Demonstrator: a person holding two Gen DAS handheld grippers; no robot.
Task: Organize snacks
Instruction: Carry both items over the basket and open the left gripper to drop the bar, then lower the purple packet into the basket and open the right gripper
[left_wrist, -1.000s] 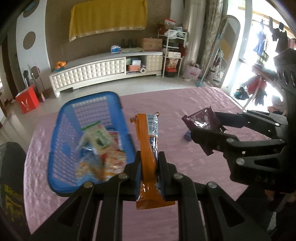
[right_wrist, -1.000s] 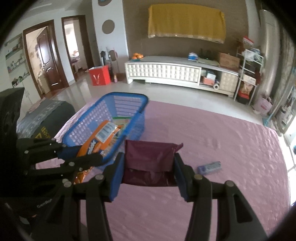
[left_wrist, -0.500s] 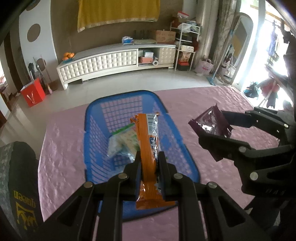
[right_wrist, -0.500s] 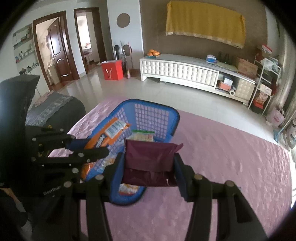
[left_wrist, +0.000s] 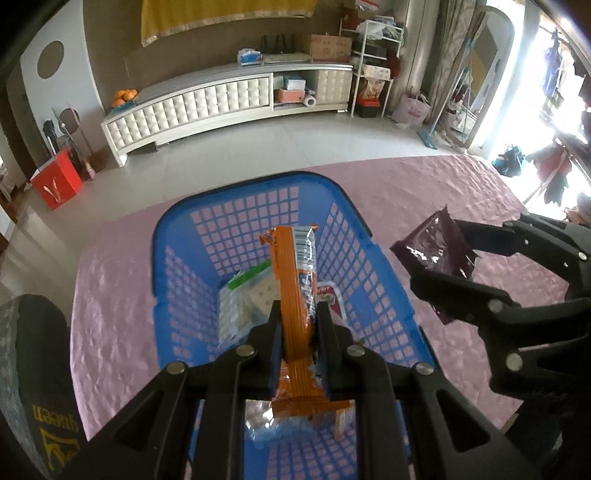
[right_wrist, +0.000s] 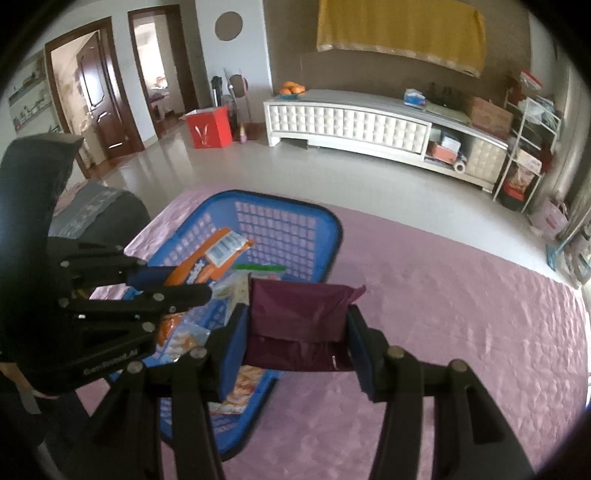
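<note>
- The blue basket (left_wrist: 255, 206) sits on the pink quilted cover (left_wrist: 424, 184), its lattice walls and floor letting the pink show through.
- Inside the basket lie several snack packs: a pale packet with a green strip (left_wrist: 243, 295) toward 9 o'clock of the floor, a red-edged pack (left_wrist: 332, 295) at 3 o'clock, and a clear-and-orange pack (right_wrist: 184, 336) at the near end.
- The left gripper (left_wrist: 297, 321) is clamped on an orange snack bar wrapper (left_wrist: 295, 266), held upright above the middle of the basket; its barcode end points to 12 o'clock.
- The right gripper (right_wrist: 297, 332) pinches a dark maroon pouch (right_wrist: 299, 314) between its blue pads, jaws about half spread by the pouch's width.
- In the left wrist view the maroon pouch hangs at 3 o'clock of the basket, outside its right rim, over the cover.
- In the right wrist view the basket lies at 10 o'clock of the pouch.
</note>
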